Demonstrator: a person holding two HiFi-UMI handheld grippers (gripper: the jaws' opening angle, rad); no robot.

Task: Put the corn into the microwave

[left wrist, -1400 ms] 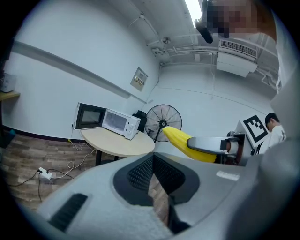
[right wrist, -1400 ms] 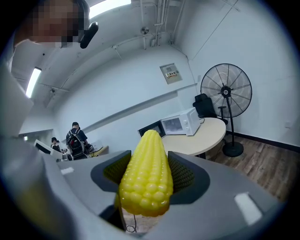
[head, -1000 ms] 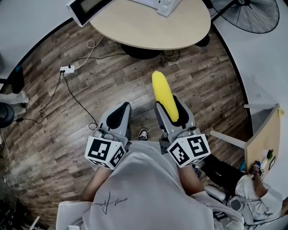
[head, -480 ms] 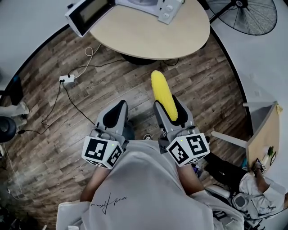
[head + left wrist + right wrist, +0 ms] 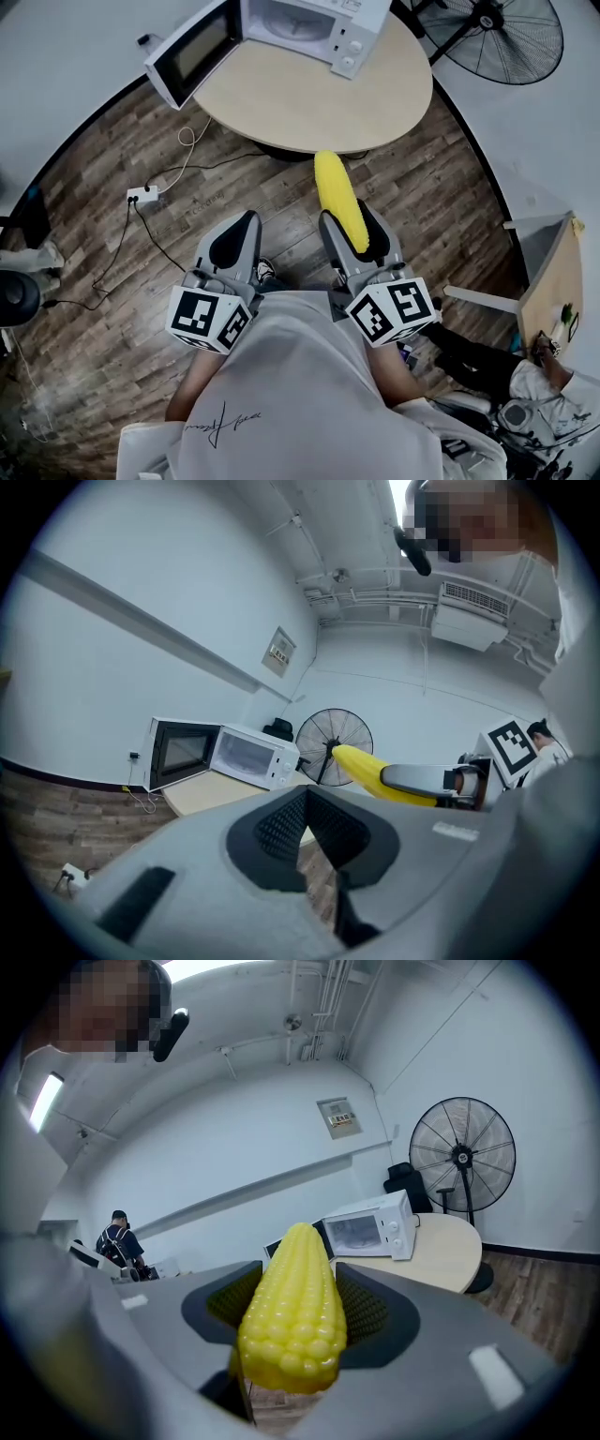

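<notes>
A yellow corn cob (image 5: 339, 199) sticks forward out of my right gripper (image 5: 354, 225), which is shut on its lower half; in the right gripper view the corn (image 5: 291, 1321) fills the space between the black pads. My left gripper (image 5: 240, 234) hangs beside it over the wood floor, shut and holding nothing, its pads meeting at the tips (image 5: 306, 819). Ahead, a white microwave (image 5: 305, 23) stands on a round beige table (image 5: 309, 98) with its door (image 5: 192, 52) swung open to the left. The corn's tip is just short of the table's near edge.
A black standing fan (image 5: 511, 37) is at the right of the table. A power strip with cables (image 5: 142, 195) lies on the floor at the left. A wooden board (image 5: 553, 281) and a seated person (image 5: 534, 403) are at the lower right.
The table and microwave have slid down into view and closer, so both grippers have come nearer to the table. The right gripper keeps its hold on the corn; the left stays shut.
</notes>
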